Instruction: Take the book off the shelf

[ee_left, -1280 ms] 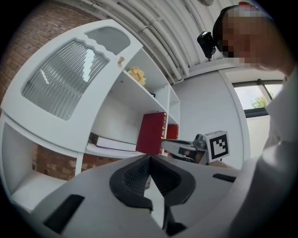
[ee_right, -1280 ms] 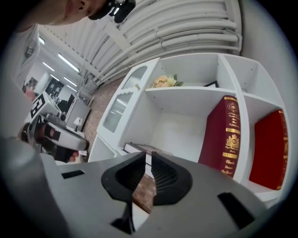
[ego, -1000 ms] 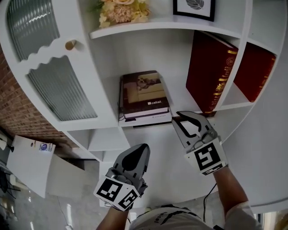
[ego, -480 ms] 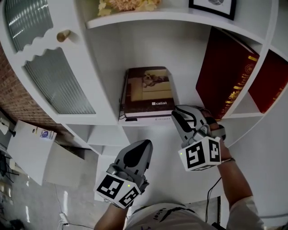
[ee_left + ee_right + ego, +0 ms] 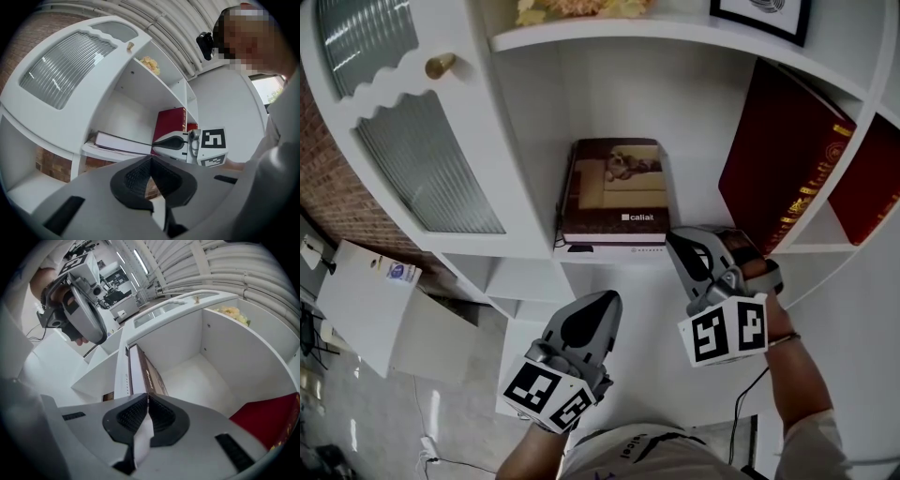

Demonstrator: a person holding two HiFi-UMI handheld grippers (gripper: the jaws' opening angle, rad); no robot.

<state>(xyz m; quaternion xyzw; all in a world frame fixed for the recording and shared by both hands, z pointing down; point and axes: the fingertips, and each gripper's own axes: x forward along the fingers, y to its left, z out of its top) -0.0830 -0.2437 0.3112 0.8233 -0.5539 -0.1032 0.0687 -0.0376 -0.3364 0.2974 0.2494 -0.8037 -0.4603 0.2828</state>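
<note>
A brown-covered book (image 5: 614, 192) lies flat on top of a white book in the middle shelf bay; its fore-edge also shows in the right gripper view (image 5: 149, 375). My right gripper (image 5: 682, 242) is at the stack's front right corner, rolled onto its side. Its jaws have just been closing and now stand shut with nothing between them (image 5: 146, 398). My left gripper (image 5: 605, 302) hangs lower, in front of the shelf and clear of the books. It is shut and empty (image 5: 150, 160).
Two tall red books (image 5: 787, 159) stand upright in the bays to the right. Above are flowers (image 5: 581, 7) and a framed picture (image 5: 764, 14). A ribbed-glass cabinet door (image 5: 427, 173) with a brass knob (image 5: 441, 66) is on the left.
The right gripper has rolled on its side, edged up to the stack's front right corner, and its jaws have gone from apart to shut. The left gripper has hardly moved.
</note>
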